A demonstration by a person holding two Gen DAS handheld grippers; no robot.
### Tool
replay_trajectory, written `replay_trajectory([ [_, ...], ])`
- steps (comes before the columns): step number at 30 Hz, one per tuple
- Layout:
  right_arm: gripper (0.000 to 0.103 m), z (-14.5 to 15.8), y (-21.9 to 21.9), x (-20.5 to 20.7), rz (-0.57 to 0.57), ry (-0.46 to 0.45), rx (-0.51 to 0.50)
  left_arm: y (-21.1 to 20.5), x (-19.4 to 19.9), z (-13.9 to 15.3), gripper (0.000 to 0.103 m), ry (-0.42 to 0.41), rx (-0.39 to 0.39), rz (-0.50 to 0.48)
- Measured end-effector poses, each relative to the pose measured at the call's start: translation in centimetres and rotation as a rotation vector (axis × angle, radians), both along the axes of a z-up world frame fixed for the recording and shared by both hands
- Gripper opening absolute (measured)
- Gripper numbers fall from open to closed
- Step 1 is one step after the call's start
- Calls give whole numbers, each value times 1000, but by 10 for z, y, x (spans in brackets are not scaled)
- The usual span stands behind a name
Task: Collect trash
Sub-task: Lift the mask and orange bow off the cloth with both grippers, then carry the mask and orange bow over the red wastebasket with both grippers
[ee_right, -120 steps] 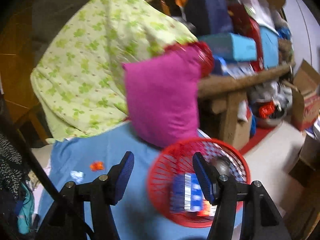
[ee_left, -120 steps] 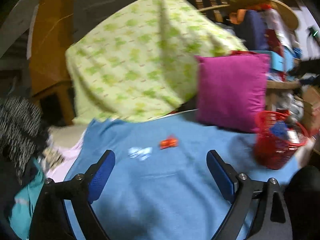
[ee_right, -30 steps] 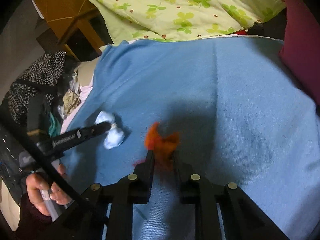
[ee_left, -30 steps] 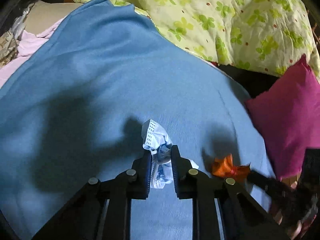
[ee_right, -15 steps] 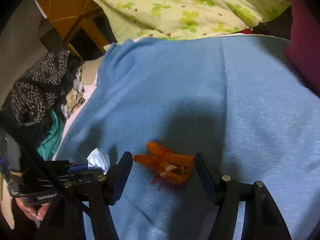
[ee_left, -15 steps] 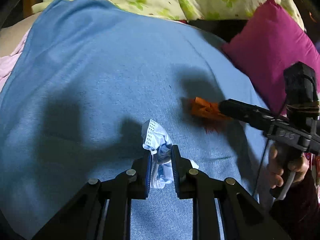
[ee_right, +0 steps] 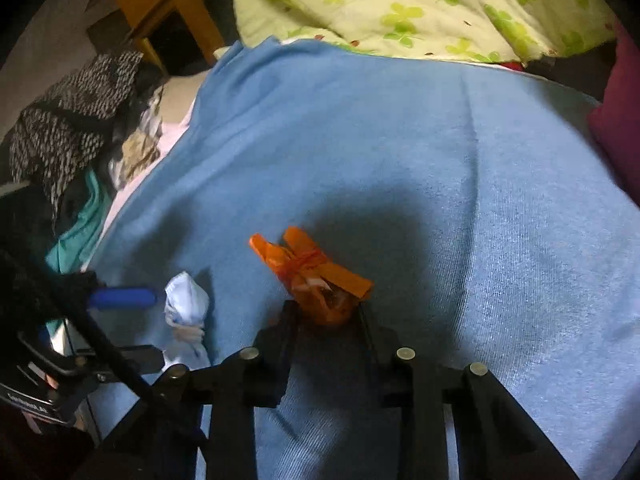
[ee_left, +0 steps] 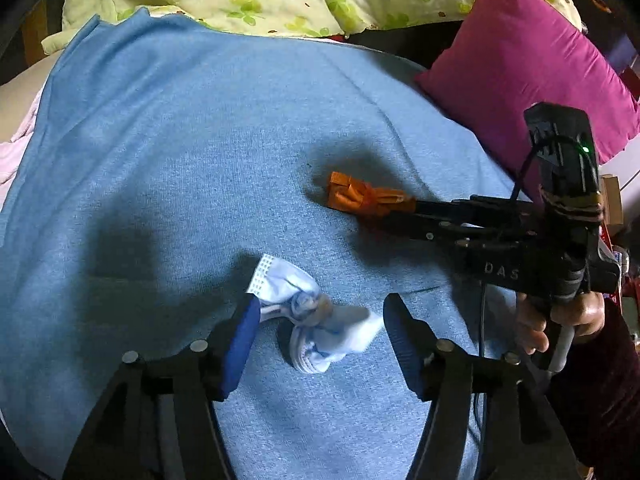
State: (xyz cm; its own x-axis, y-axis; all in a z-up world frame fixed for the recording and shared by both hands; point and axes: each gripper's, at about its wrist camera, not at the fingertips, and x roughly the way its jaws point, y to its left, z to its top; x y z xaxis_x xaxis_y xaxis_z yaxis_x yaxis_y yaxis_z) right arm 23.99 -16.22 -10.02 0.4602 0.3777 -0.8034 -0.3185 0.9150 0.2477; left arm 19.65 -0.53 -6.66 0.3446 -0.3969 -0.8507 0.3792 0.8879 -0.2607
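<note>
On the blue blanket (ee_left: 168,128), the orange wrapper (ee_right: 316,280) is clamped by the right hand-held gripper (ee_right: 326,314). The left hand-held gripper (ee_left: 318,330) is spread wide around the white wrapper (ee_left: 308,312), ungrasped; closing on it is judged next.

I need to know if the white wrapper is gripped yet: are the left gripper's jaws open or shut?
Open. The left gripper has its jaws spread wide, either side of the crumpled white wrapper, which lies loose on the blue blanket.

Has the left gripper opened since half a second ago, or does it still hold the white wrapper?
Yes. The left gripper has opened; the white wrapper lies loose between its fingers on the blue blanket.
</note>
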Motion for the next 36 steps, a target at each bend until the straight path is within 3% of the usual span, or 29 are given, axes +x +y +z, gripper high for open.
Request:
replay_trajectory([
  [2,46,5,4,-3,16,-17,-31,-1,0,-4,68,10,7,19],
  [3,69,7,5,-3,17,-30,-39,-4,1,-8,68,14,20,24],
  [4,76,9,7,-4,11,-52,-41,-6,1,-12,68,18,35,26],
  [8,74,12,15,0,22,-117,-52,-13,1,-21,66,23,45,21],
  [9,68,11,19,2,24,-120,-60,-13,0,-22,58,23,46,18],
  [10,53,7,22,5,29,-124,-64,-14,1,-24,51,25,53,13],
  [11,48,4,23,9,38,-113,-66,-14,2,-26,40,30,59,9],
  [16,46,1,11,16,23,-87,-7,-9,4,-25,35,8,66,17],
  [23,45,20,-19,4,-43,-69,96,-2,-4,1,32,-63,52,17],
  [27,45,46,-32,-17,-85,-111,134,-6,-16,22,32,-125,61,23],
  [36,45,108,-77,-86,-191,-272,221,-31,-68,88,32,-349,130,53],
])
